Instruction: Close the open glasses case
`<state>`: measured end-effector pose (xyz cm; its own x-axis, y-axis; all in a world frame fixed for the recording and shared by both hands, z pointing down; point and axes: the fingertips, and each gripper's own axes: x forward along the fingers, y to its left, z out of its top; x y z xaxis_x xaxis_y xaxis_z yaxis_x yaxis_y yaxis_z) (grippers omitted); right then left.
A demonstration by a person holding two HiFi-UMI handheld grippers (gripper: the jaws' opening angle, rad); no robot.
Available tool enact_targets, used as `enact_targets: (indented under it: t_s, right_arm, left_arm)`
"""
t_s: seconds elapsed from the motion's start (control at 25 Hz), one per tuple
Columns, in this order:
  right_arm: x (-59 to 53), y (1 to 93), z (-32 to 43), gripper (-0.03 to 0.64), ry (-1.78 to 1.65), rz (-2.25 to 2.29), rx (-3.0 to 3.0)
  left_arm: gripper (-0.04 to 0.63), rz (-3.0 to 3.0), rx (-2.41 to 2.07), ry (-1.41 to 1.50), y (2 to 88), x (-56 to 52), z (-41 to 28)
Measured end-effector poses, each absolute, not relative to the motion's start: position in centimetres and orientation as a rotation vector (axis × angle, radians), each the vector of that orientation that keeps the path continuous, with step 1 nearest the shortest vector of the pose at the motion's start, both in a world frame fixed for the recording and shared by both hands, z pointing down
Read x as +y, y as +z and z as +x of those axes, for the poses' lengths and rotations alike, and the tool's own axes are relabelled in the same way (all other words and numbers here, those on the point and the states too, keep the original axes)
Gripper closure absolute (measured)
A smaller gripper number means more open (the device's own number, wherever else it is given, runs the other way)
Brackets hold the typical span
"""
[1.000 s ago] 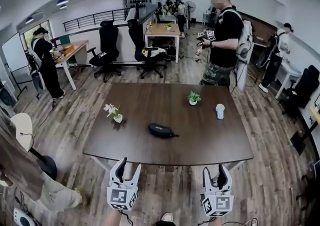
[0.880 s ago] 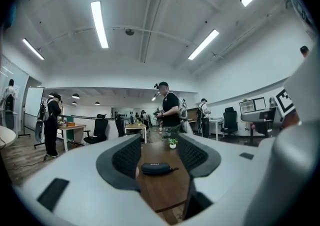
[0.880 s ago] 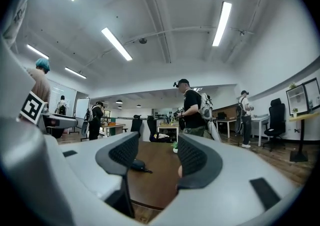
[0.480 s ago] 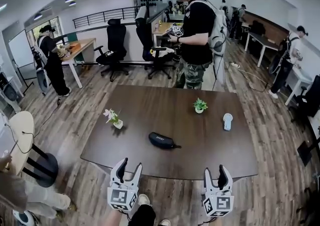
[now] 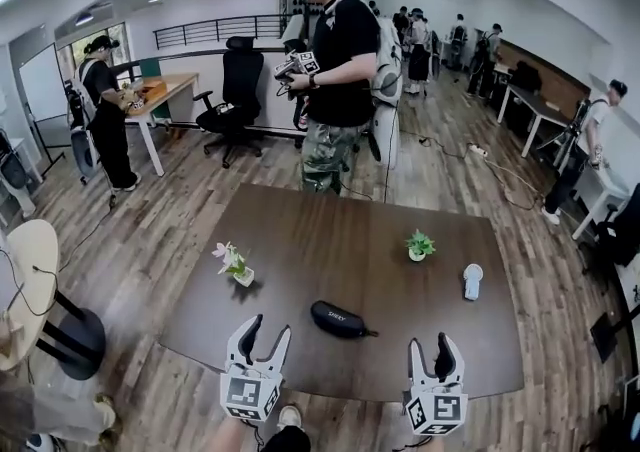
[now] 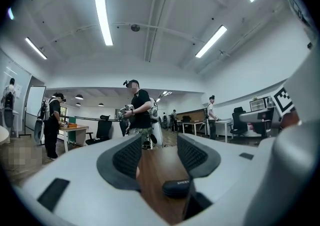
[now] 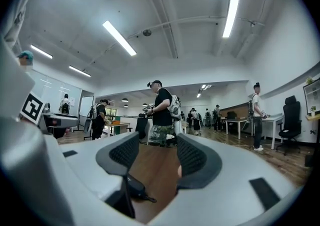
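Head view: I held both grippers at the near edge of the dark wood table (image 5: 330, 230). L gripper (image 5: 268, 330) sat to the left and R gripper (image 5: 432, 345) to the right, both pointing across the tabletop. Both had their jaws spread w/ nothing in them. The black glasses case (image 5: 338, 319) lay flat on the table near that same edge. It was ahead of the grippers and between them, a bit nearer the L one, touched by neither. I couldn't tell from here if its lid was up or down. Farther back on the table were a small pot w/ pink flowers (image 5: 234, 263) on the left, a small green plant (image 5: 419, 244) on the right and a white object (image 5: 473, 280) beside that. A person in a black shirt (image 5: 340, 70) stood at the far side.

Left gripper view: the L gripper (image 6: 159, 152) was released, pads well apart, only tabletop (image 6: 152, 185) between them. The case (image 6: 177, 188) showed low down, beyond the tips, toward the right-hand jaw and clear of it.

Right gripper view: the R gripper (image 7: 157, 157) was likewise released, w/ a wide gap and bare table (image 7: 160, 175) between the pads. The case (image 7: 134, 187) sat low at the left, beyond the left-hand jaw and partly hidden by it, not gripped.
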<state>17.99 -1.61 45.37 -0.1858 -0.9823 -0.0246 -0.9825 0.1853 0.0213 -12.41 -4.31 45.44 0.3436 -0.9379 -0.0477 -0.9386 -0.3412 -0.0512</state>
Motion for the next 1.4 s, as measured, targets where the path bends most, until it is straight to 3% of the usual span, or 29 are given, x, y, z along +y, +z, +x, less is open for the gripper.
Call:
enact_targets:
  t_s: [0.48, 1.4]
  right_arm:
    - [-14.2, 42.8, 11.9, 0.377, 0.134, -2.024, 2.408]
    - [-20.3, 43.0, 17.8, 0.382, 0.136, -1.968, 2.473]
  left_arm:
    - [0.373, -2.509, 1.752, 0.07, 44.1, -17.1, -19.3]
    - [0.379, -2.49, 1.785, 0.036, 43.7, -22.1, -12.8]
